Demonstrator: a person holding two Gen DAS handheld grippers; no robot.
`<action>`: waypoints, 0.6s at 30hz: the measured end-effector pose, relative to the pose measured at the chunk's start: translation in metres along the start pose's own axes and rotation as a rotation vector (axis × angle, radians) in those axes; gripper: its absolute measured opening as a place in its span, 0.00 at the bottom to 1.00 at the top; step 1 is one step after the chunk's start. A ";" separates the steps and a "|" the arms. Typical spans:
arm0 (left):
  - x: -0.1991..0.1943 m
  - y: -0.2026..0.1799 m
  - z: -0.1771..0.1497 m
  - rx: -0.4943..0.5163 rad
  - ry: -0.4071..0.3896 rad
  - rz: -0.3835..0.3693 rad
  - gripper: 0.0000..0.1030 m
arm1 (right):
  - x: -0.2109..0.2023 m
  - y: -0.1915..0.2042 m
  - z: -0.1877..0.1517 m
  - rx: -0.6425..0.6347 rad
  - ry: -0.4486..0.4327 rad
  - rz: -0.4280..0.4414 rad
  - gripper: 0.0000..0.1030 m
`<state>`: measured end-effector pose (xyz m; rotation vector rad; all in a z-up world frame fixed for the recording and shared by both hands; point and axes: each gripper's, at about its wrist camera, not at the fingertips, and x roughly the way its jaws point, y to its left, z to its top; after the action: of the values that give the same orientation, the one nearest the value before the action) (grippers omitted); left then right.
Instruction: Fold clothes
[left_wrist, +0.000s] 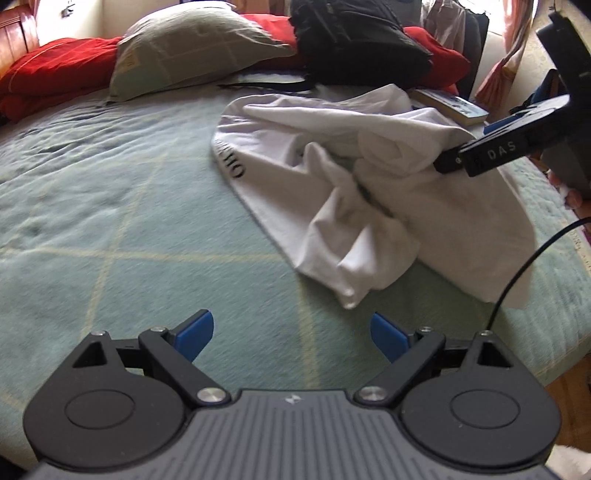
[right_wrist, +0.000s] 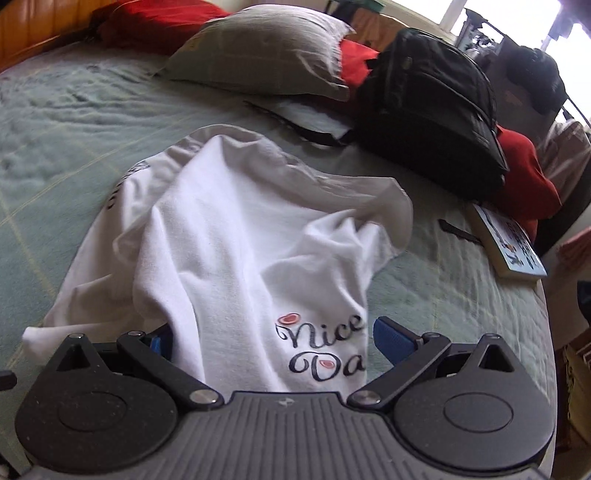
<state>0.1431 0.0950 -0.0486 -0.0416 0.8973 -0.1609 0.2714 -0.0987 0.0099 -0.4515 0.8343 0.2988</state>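
A white shirt lies crumpled on the green bedspread, near a pillow and black bag. The left gripper hangs over bare cover, jaws wide and empty. The right gripper is spread too — cloth drapes between its fingers, unpinched.

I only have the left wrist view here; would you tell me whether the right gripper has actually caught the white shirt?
Observer: Not clamped. The right gripper is open, with the white shirt draped between its fingers.
Operator: Thank you. Is any print visible on that side?
Observer: Yes, "Nice Da" in script lies between the fingers.
Operator: And my left gripper?
Observer: The left gripper is open above the bedspread, short of the shirt.
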 end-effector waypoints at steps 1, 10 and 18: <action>0.002 -0.002 0.002 0.001 -0.001 -0.005 0.90 | 0.001 -0.004 0.000 0.011 -0.002 -0.002 1.00; 0.028 -0.015 0.027 -0.044 0.002 -0.048 0.90 | -0.012 -0.005 -0.006 0.022 -0.072 0.064 1.00; 0.063 -0.028 0.053 -0.108 0.015 -0.119 0.90 | -0.020 -0.019 -0.011 0.115 -0.124 0.138 1.00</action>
<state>0.2197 0.0561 -0.0618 -0.1944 0.9187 -0.2243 0.2598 -0.1217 0.0238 -0.2661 0.7581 0.4001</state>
